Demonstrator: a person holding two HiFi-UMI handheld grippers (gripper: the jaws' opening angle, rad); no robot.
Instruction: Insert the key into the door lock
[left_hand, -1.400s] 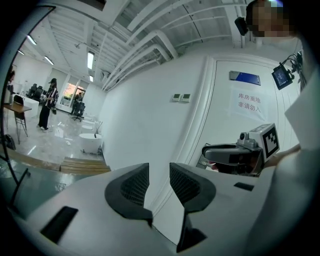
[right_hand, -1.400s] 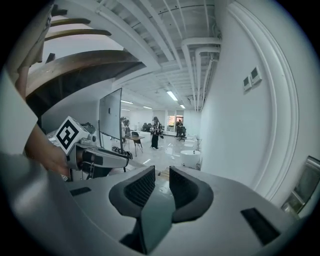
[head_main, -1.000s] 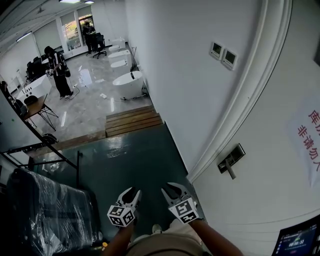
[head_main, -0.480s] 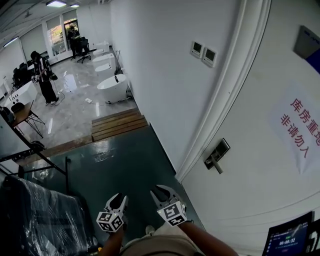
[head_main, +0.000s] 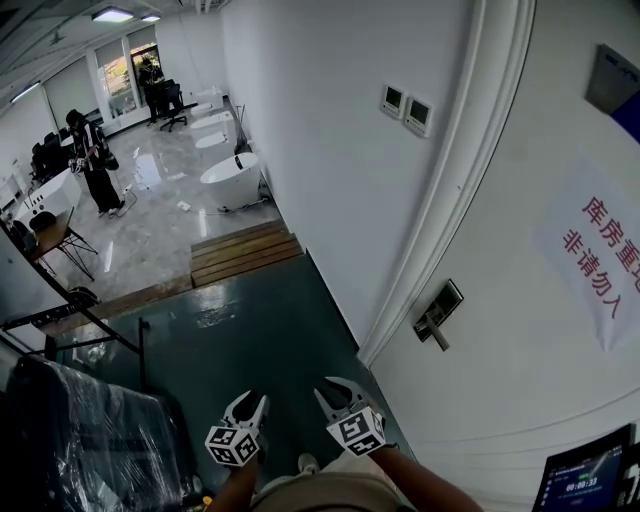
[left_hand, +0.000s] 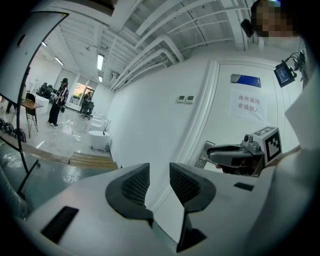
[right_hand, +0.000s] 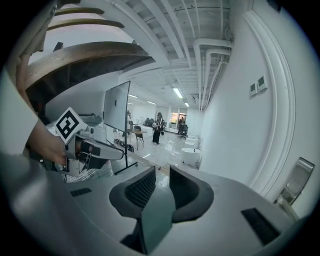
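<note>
A metal lock plate with a lever handle (head_main: 437, 313) sits on the white door (head_main: 540, 350) at the right. It also appears in the left gripper view (left_hand: 206, 152) and at the right edge of the right gripper view (right_hand: 295, 184). No key shows in any view. My left gripper (head_main: 248, 404) and right gripper (head_main: 337, 388) hang side by side low in front of the body, well below and left of the handle. Both stand open with nothing between the jaws, as their own views show (left_hand: 159, 174) (right_hand: 162, 176).
A paper sign with red characters (head_main: 598, 262) is stuck on the door. Two wall panels (head_main: 405, 105) sit left of the door frame. A wrapped rack (head_main: 90, 440) stands at lower left. Wooden steps (head_main: 245, 252), bathtubs (head_main: 230, 180) and a person (head_main: 95, 160) are farther off.
The head view has shifted a little, so the lock plate sits slightly further left. Both grippers stay low, side by side and open.
</note>
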